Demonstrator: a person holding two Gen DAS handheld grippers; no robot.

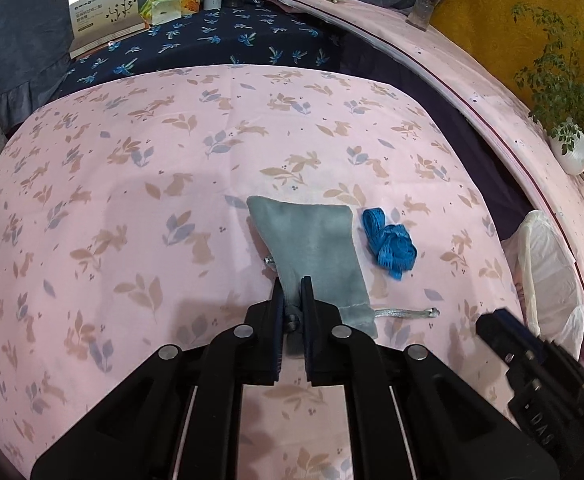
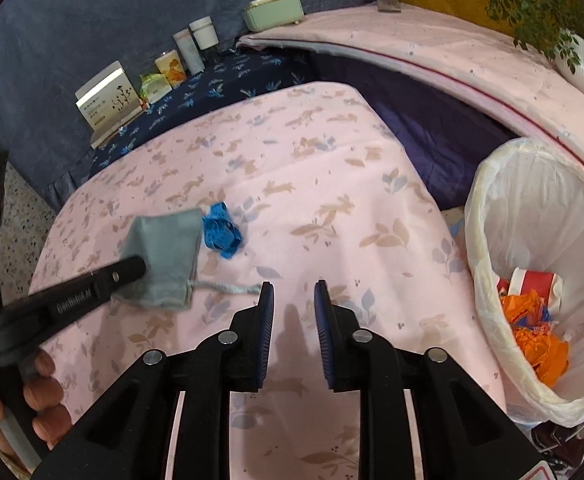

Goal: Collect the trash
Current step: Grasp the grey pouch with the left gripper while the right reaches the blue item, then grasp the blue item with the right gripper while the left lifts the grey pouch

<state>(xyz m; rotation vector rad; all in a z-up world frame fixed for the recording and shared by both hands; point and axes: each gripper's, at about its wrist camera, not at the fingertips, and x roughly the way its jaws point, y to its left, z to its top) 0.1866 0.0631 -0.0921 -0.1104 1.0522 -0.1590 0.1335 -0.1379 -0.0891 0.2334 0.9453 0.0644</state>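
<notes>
left gripper: my jaws are clamped on the drawstring end of the grey-blue pouch, which hangs lifted over the pink cloth.
right gripper: my jaws stand a little apart with nothing between them.
blue ribbon: crumpled on the cloth just beside the pouch.
bin: white-lined, at my right, holding orange scraps.

Pink rabbit-print cloth covers table. On it: crumpled blue ribbon, grey drawstring pouch just beside it, pouch's cord trailing on cloth.
</notes>
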